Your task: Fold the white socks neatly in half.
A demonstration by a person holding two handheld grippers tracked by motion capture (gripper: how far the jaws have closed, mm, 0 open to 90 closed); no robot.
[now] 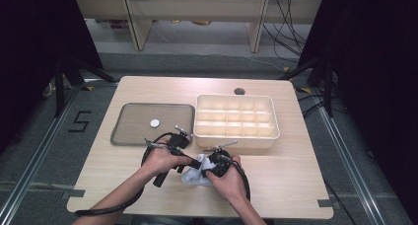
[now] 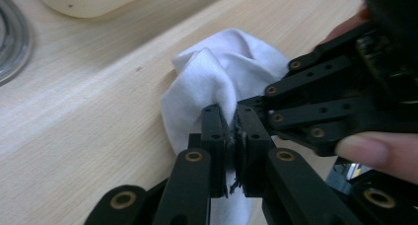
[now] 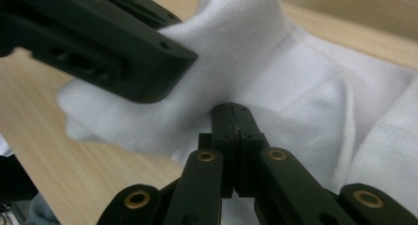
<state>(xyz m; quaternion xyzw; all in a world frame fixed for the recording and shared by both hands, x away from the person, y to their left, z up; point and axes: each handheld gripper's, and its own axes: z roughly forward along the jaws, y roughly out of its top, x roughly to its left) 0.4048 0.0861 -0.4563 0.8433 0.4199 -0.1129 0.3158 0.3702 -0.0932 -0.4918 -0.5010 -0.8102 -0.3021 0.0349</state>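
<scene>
We see the white cloth (image 1: pixel 196 176) bunched on the counter (image 1: pixel 276 180), pinched by both the left gripper (image 2: pixel 229 126) from nine o'clock and the right gripper (image 3: pixel 233 117) from three o'clock.

You hold a soft, matt white cloth (image 2: pixel 222 72) over the smooth, pale wood bench (image 2: pixel 88 111). Your tools are matt black plastic with brass-coloured rivets.

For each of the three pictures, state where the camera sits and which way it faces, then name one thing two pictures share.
High view: above the person's side, facing forward and down at the table; forearms, left gripper and right gripper show.
Left gripper view: on the left gripper, facing the white cloth.
Right gripper view: on the right gripper, facing the cloth.
Shared: the cloth, pinched by both grippers.
</scene>
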